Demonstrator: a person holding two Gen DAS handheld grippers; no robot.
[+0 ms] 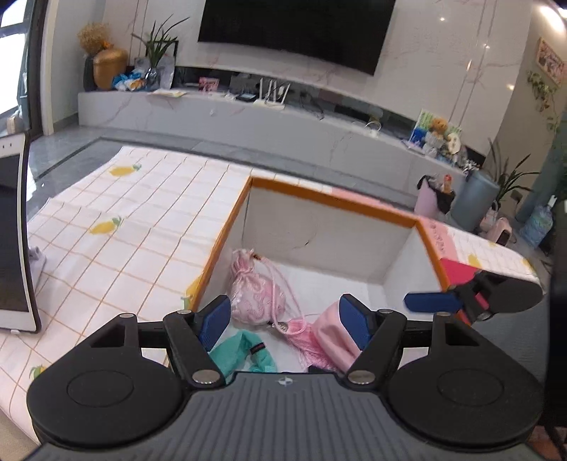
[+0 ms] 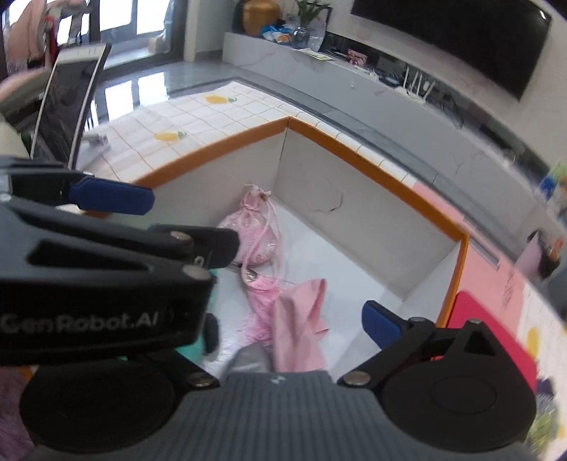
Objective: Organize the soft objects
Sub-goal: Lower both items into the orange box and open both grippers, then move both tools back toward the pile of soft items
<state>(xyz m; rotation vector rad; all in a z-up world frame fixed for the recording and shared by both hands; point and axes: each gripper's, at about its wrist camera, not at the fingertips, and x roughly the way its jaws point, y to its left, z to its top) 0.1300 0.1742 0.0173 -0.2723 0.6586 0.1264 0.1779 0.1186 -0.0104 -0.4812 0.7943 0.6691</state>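
Behind your hands you can see a living room with a big dark TV (image 1: 297, 32) on the wall and a long grey shelf under it. Closer in, a checked cloth with lemons covers the surface (image 1: 117, 227).

On it sits a white box with an orange rim (image 1: 329, 198). That box holds the soft things. A pink pouch with a string (image 1: 253, 290) lies near the far left corner. A pink cloth (image 2: 301, 326) lies lower, in the middle of the right wrist view. A teal band (image 1: 244, 351) lies at the bottom of the left wrist view, just beside your left pad.

Your left hand-held gripper (image 1: 283, 322) is wide open above the box and holds nothing. Your right hand-held gripper (image 1: 460, 301) shows at the right edge of that view. Its jaws also stand wide apart, and nothing is between them.

Now, what could go wrong? Your two hands are very close together over the box. They could bump if you move one fast. The pouch string lies on the pink things, so grabbing one could drag another along. A low pad could also catch the box wall and push the box.
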